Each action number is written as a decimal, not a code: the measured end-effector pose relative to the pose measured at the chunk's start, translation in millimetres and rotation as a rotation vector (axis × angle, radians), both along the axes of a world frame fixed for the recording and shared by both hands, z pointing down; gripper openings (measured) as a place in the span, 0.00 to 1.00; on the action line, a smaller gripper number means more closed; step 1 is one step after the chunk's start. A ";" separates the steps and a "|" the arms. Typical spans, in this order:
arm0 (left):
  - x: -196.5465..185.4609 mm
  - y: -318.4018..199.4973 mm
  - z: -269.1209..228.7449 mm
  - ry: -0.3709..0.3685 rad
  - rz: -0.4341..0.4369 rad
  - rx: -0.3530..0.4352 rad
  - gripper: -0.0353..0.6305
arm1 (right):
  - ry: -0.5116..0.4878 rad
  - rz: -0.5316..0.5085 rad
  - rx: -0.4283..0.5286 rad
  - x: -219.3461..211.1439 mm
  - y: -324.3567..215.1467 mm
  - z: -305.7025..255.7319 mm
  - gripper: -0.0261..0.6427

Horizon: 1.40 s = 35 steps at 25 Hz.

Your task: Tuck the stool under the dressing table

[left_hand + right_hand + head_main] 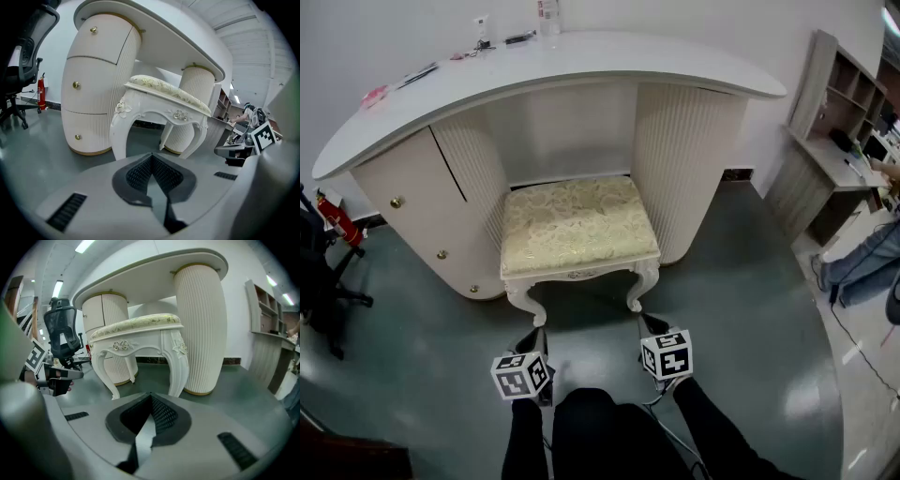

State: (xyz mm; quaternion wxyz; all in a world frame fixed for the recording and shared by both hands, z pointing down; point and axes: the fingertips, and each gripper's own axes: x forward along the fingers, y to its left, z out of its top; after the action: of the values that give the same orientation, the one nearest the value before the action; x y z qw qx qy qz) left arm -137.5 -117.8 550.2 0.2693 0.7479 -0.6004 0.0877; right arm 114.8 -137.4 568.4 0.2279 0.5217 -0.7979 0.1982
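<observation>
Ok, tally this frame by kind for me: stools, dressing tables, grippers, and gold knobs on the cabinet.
Stool: 1
Dressing table: 1
Grippers: 2, left gripper and right gripper, both shut with nothing between the jaws
Gold knobs: 3, top, middle, bottom
Total: 7

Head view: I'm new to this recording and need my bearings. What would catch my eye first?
The cream patterned stool stands out at centre, its seat partly inside the kneehole of the curved white dressing table, front legs outside. Below it, the left gripper and right gripper hover short of those legs, jaws together, holding nothing.
</observation>
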 end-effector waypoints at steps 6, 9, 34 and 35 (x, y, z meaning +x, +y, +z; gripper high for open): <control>-3.2 0.6 4.3 -0.001 -0.008 -0.004 0.06 | 0.004 -0.002 0.003 0.5 -1.2 1.4 0.04; -3.0 0.2 6.1 0.000 -0.010 -0.008 0.06 | 0.010 -0.002 0.004 1.8 -2.0 2.0 0.04; -38.4 -18.3 37.6 -0.004 -0.074 -0.093 0.06 | 0.151 -0.001 -0.036 19.9 -26.7 29.2 0.04; -38.0 -21.6 40.9 -0.004 -0.069 -0.099 0.06 | 0.153 -0.004 -0.031 18.1 -31.4 30.0 0.05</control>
State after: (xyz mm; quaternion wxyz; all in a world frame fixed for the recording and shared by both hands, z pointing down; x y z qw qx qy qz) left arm -175.5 -139.4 591.0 0.3077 0.7121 -0.6214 0.1096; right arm 132.9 -168.8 598.4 0.2969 0.5301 -0.7759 0.1695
